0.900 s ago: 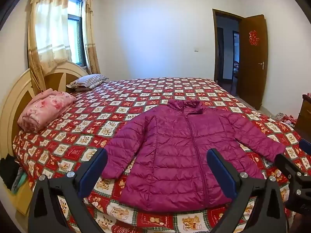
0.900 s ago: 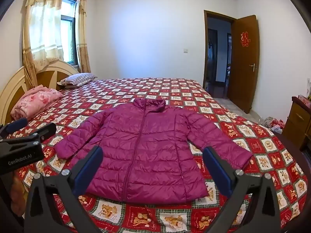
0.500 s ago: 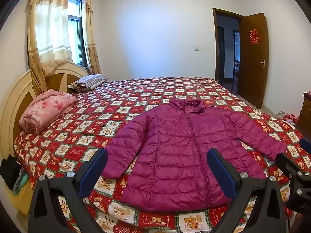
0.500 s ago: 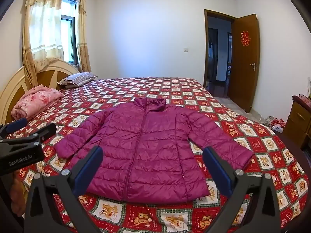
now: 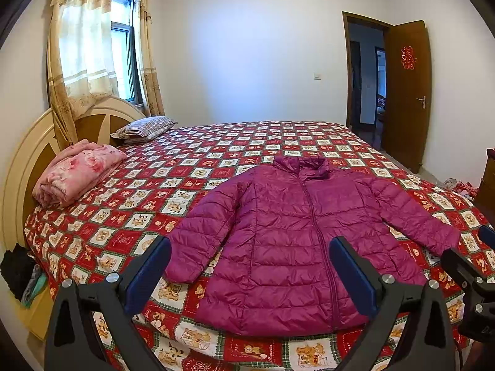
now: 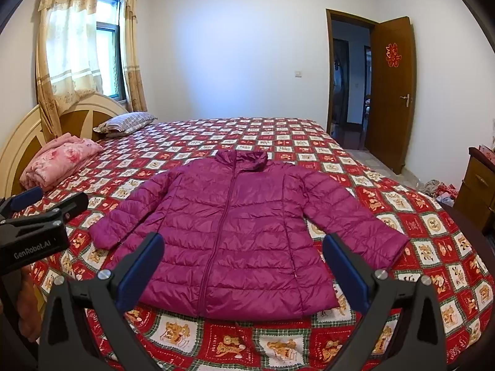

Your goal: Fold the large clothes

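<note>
A magenta quilted puffer jacket (image 5: 297, 232) (image 6: 238, 232) lies flat and zipped on the bed, collar away from me, both sleeves spread outward. My left gripper (image 5: 250, 266) hovers above the jacket's hem, jaws wide open, nothing between them. My right gripper (image 6: 243, 262) hangs the same way over the hem, open and empty. In the right wrist view the left gripper (image 6: 37, 204) shows at the left edge. In the left wrist view the right gripper's fingers (image 5: 464, 266) show at the right edge.
The bed has a red checked bedspread (image 5: 216, 154) (image 6: 402, 216). A folded pink blanket (image 5: 77, 173) and a striped pillow (image 5: 145, 126) lie by the headboard (image 5: 24, 160). An open wooden door (image 6: 391, 92) and a wooden cabinet (image 6: 476, 185) stand to the right.
Both views have tilted up very slightly, so the jacket sits a little lower in frame. Both grippers stay wide open and the jacket has not moved.
</note>
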A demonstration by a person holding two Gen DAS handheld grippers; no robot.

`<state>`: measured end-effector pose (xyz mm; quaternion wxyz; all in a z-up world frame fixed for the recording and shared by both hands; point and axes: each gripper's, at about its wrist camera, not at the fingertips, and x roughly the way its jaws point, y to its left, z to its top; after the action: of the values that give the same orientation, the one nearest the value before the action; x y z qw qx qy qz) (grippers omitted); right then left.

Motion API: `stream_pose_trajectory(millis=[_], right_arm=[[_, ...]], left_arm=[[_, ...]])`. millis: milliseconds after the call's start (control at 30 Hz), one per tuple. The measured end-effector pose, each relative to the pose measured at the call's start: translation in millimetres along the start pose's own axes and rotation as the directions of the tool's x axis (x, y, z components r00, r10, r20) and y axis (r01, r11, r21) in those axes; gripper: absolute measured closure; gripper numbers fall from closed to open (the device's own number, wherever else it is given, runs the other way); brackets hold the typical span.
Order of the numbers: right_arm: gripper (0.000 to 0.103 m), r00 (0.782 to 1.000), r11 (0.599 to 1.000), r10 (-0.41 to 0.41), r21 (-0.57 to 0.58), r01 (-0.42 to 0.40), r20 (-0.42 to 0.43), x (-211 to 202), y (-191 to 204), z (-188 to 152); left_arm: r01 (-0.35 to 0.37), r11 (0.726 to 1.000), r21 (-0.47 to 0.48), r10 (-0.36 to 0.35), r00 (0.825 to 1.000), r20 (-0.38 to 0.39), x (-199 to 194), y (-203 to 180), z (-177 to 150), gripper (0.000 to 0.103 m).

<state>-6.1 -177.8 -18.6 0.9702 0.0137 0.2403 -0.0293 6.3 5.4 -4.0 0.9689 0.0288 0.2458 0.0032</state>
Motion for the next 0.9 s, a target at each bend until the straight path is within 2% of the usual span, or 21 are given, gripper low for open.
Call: stream_pose_trajectory(millis=[900], right_arm=[[0.000, 1.000, 1.000, -0.007, 0.004, 0.007, -0.002, 0.8, -3.0, -2.4]], left_arm=[[-0.011, 1.000, -0.003, 0.011, 1.000, -0.017, 8.3, 0.6, -6.3, 0.001]])
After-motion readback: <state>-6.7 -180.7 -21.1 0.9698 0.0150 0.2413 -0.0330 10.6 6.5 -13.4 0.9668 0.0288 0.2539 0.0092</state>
